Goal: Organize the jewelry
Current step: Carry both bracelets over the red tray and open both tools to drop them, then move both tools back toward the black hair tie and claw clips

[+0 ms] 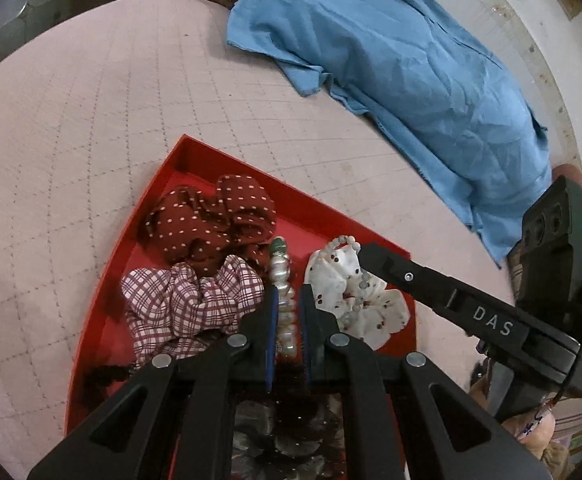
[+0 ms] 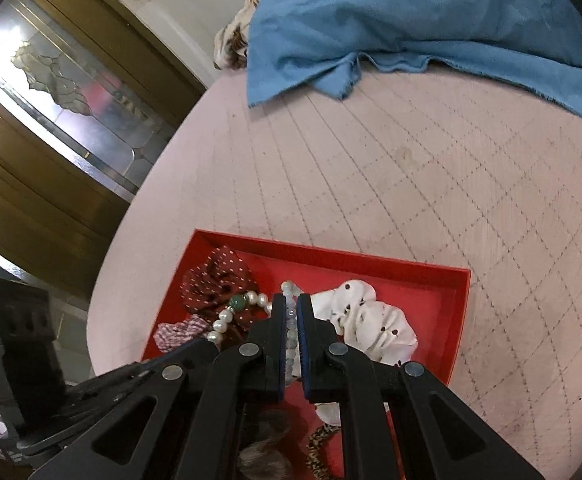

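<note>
Left wrist: left gripper pinches the pearl bracelet over the red tray, between the plaid scrunchie and white scrunchie. Right wrist: right gripper clamps the pale bead bracelet above the same tray. Tray sits on the pink quilted bed; blue cloth lies well behind.

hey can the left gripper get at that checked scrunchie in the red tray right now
Probably not yet. The left gripper is shut on the pearl bracelet, so its jaws are taken. The checked scrunchie lies uncovered just beside it in the red tray.
</note>
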Demonstrator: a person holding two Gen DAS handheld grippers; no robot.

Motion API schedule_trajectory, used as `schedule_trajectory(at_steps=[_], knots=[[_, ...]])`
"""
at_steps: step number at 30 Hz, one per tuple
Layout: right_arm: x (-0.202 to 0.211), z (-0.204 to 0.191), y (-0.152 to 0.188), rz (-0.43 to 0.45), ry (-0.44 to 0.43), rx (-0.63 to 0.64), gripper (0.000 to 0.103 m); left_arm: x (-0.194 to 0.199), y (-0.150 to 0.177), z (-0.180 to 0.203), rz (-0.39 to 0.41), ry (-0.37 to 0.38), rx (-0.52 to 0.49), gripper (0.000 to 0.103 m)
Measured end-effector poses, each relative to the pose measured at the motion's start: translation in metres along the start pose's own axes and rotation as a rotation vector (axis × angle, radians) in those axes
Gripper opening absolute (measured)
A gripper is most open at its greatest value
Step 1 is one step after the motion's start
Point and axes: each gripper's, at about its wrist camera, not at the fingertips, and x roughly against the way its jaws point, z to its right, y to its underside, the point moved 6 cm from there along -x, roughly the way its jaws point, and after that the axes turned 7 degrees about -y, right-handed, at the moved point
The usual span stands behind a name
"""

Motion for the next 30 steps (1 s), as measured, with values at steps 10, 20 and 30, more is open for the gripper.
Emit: schedule_trajectory(at_steps=[10, 20, 30], knots=[[0.004, 0.003, 0.0, 0.018, 0.045, 0.033, 0.023, 0.013, -0.002, 0.007, 0.064, 0.021, -0.03, 0.038], [0.053, 0.003, 0.004, 0.107, 0.083, 0.076, 0.036, 0.051, -0.004, 0.016, 0.316, -0.24, -0.15, 0.064], [0.114, 0.026, 0.041, 0.177, 0.146, 0.137, 0.04, 0.064, 0.012, 0.018, 0.436, -0.489, -0.217, 0.067]])
